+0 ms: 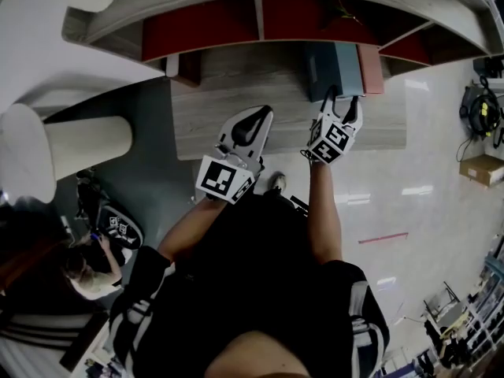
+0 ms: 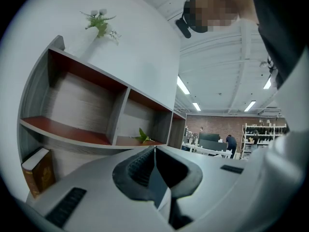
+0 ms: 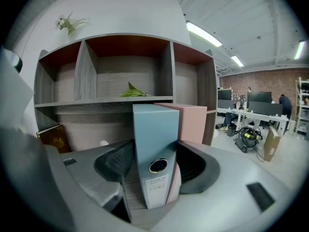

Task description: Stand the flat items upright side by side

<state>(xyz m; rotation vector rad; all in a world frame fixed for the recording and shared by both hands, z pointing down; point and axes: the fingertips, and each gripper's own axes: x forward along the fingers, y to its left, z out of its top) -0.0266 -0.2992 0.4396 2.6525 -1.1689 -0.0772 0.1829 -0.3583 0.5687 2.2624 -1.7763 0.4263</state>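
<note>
Blue binder (image 3: 154, 139) and pink binder (image 3: 193, 122) stand upright together. Your right fingers (image 3: 116, 164) straddle them, released, either arriving or leaving. Your left fingers (image 2: 137, 170) are clenched, empty.

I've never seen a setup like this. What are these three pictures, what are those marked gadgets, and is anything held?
A person holds a two-jaw tool in each hand. One picture looks down from a head camera; the others ride on the tools. The left gripper is shut and empty. The right gripper stands open around a blue binder, upright beside a pink binder on a wooden shelf; its pads don't seem to press it.
</note>
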